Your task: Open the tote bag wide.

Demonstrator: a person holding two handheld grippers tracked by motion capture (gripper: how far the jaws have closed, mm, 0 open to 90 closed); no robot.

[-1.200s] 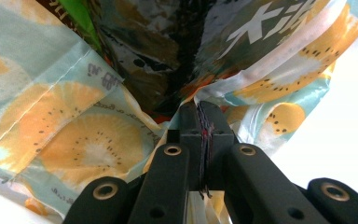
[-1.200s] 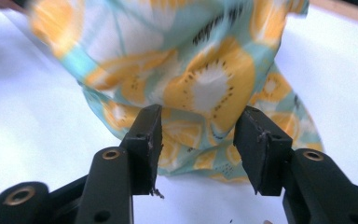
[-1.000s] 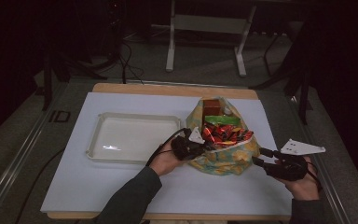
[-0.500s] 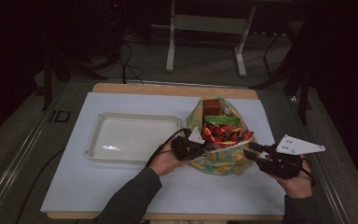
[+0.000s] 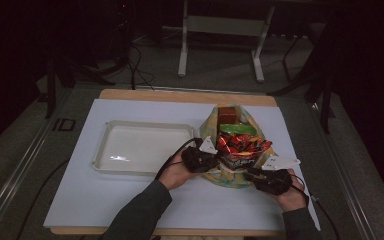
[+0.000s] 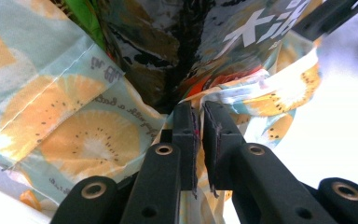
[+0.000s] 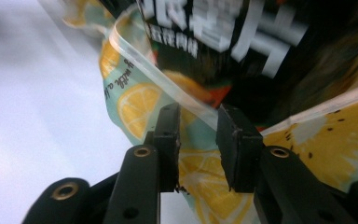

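Observation:
A fabric bag (image 5: 228,180) printed with citrus slices stands open on the white table sheet, stuffed with snack packets (image 5: 241,145). My left gripper (image 5: 211,161) is at the bag's near left rim. In the left gripper view its jaws (image 6: 198,109) have just been opening: a narrow slit shows between the pads, and the bag's rim fabric (image 6: 84,135) runs into it under a dark packet (image 6: 168,46). My right gripper (image 5: 252,175) is at the near right rim. Its jaws (image 7: 198,112) have just been closing, with the bag's hem (image 7: 135,102) crossing between them untouched.
A shallow white tray (image 5: 140,123) lies left of the bag, close to my left hand. The white sheet (image 5: 105,200) covers the wooden table. Beyond the far edge stand a metal frame's legs (image 5: 182,50) and cables on the dark floor.
My right hand has moved left and down to the bag's near right rim. The left hand has stayed at the left rim.

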